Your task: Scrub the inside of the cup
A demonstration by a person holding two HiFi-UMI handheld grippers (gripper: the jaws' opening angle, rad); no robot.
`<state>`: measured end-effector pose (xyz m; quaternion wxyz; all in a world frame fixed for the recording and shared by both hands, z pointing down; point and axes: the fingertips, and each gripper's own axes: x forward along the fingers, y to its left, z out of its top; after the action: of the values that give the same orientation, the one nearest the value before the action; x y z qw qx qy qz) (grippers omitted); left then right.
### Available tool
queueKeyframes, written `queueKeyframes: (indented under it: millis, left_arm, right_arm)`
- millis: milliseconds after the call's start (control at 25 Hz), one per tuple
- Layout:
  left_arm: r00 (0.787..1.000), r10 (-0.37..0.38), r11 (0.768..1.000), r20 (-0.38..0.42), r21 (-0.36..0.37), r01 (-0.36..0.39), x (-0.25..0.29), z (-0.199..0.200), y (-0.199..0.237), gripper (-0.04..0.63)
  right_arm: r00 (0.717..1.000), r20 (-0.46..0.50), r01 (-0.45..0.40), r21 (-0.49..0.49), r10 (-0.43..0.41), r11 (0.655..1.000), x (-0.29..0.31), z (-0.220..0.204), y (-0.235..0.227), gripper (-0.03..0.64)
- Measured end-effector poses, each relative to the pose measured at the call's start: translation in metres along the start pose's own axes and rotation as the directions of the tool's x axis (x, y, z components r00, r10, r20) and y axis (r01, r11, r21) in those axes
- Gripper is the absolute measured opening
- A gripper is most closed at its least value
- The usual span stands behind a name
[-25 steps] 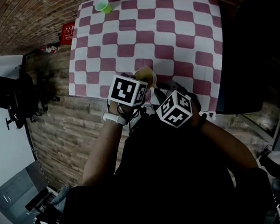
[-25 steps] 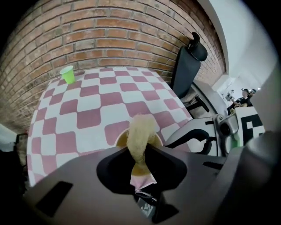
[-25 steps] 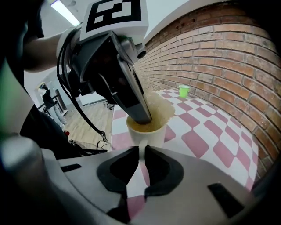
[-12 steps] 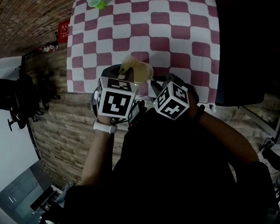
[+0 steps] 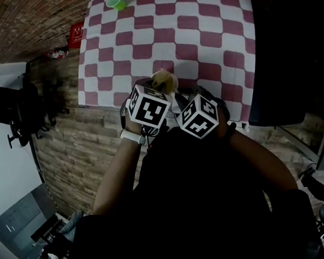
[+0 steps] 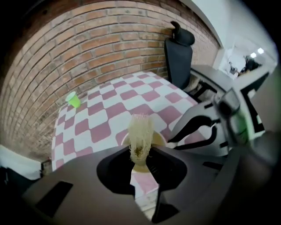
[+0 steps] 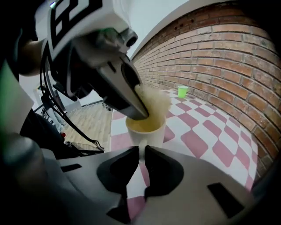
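Observation:
A white cup [image 7: 147, 131] with a yellow inside hangs over the near edge of the checkered table [image 5: 199, 29]. My right gripper [image 7: 142, 159] is shut on its handle, low in the right gripper view. My left gripper [image 6: 141, 166] is shut on a pale loofah scrubber [image 6: 140, 134], whose tip reaches into the cup's mouth [image 6: 160, 139]. In the right gripper view the left gripper's dark fingers [image 7: 127, 94] come down from the upper left, with the scrubber [image 7: 156, 101] at the rim. From the head view both marker cubes hide most of the cup [image 5: 166, 82].
A small green cup [image 5: 114, 1] stands at the table's far left corner, also visible as the green cup [image 7: 182, 91]. A red object [image 5: 78, 34] and a black office chair [image 5: 8, 112] sit left of the table. A dark chair [image 6: 178, 52] stands by the brick wall.
The left gripper rose toward the camera, then moved back down and right to the cup's mouth with the scrubber. The right gripper and cup stayed almost still.

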<state>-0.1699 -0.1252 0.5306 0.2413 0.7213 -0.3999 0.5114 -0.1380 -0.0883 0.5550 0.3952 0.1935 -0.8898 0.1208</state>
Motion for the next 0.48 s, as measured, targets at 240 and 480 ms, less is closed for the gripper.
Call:
queueKeyframes:
  millis: [240,480]
  left_arm:
    - [0.992,0.042,0.985,-0.119,0.173,-0.021,0.029,-0.013,-0.001,0.074]
    - [0.916,-0.385,0.922,-0.114,-0.081,0.378,-0.011,-0.003,-0.022,0.069]
  right_arm:
    - [1.0,-0.001,0.009,-0.001,-0.009,1.0,0.001,0.0,-0.001,0.063]
    - [1.0,-0.004,0.007,0.002,-0.007,1.0,0.0,-0.001,-0.001,0.063]
